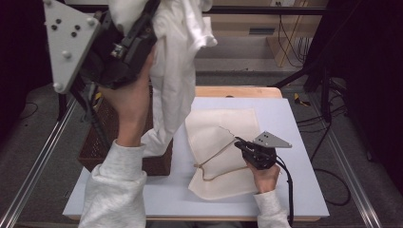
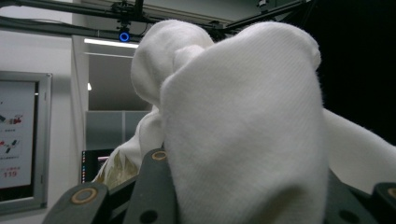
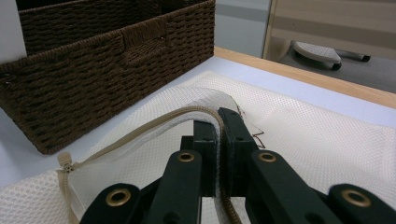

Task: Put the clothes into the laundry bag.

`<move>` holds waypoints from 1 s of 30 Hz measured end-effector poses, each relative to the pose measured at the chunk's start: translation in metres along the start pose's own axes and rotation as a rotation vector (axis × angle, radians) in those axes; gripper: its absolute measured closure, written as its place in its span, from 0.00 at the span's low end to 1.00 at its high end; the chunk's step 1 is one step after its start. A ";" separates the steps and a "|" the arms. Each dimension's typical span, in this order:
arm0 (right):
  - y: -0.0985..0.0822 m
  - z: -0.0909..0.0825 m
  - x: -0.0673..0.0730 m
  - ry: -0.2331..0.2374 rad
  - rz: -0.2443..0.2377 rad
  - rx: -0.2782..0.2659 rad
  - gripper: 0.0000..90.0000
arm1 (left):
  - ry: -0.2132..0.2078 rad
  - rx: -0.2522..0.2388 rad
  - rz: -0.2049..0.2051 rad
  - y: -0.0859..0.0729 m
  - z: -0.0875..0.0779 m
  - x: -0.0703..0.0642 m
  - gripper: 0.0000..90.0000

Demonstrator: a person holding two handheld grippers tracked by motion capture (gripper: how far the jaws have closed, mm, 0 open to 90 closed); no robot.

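the tabletop (image 1: 294, 142) was pale blue-white with a light wooden edge along its far side, standing on a grey floor between two metal rails. dark curtains hung at the left and right, and cables trailed over the floor at the far right.

a dark brown wicker basket (image 1: 102, 137) sat on the left part of the tabletop. to its right, near the middle, lay a cream mesh bag (image 1: 223, 128) with a tan zipper (image 1: 216, 159) running along its open edge.

the left claw (image 1: 142, 21) was raised high above the basket, at the far left, gripping a white cloth (image 1: 178, 71) that hung down in folds, its lower end reaching the basket's right side. in the left gripper view the cloth (image 2: 243, 140) bulged over the jaws and hid their tips, with a framed poster (image 2: 18, 135) on the wall at the left and a ceiling light strip (image 2: 112, 43) behind.

the right claw (image 1: 239, 144) was low over the tabletop at the near right, closed on the bag's zipper edge and lifting it a little off the surface. the right gripper view showed the jaws pinched together on the zipper (image 3: 187, 114), the mesh (image 3: 317, 135) spreading flat to the right, the basket (image 3: 93, 70) at the left, and a wooden panel (image 3: 336, 23) beyond the tabletop's far edge.
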State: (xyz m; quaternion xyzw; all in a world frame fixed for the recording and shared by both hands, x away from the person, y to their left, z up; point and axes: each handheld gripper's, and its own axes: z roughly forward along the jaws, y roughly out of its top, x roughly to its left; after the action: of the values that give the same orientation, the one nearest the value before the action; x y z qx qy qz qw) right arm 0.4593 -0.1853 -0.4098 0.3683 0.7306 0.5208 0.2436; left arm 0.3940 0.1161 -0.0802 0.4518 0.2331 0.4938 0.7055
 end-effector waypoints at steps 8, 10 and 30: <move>0.001 -0.002 -0.003 -0.001 0.011 -0.012 0.96 | -0.060 -0.034 -0.005 0.011 0.010 -0.032 0.74; 0.001 -0.002 -0.003 -0.001 0.009 -0.012 0.96 | -0.071 -0.035 -0.018 0.010 0.012 -0.036 0.74; 0.001 0.001 -0.009 -0.022 0.038 -0.016 0.96 | -0.198 0.133 -0.037 -0.062 -0.029 -0.043 0.74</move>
State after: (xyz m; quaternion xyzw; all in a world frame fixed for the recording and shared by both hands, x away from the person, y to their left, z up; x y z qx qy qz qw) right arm 0.4655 -0.1918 -0.4092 0.3857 0.7166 0.5271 0.2447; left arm 0.3843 0.0826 -0.1528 0.5400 0.2028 0.4172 0.7023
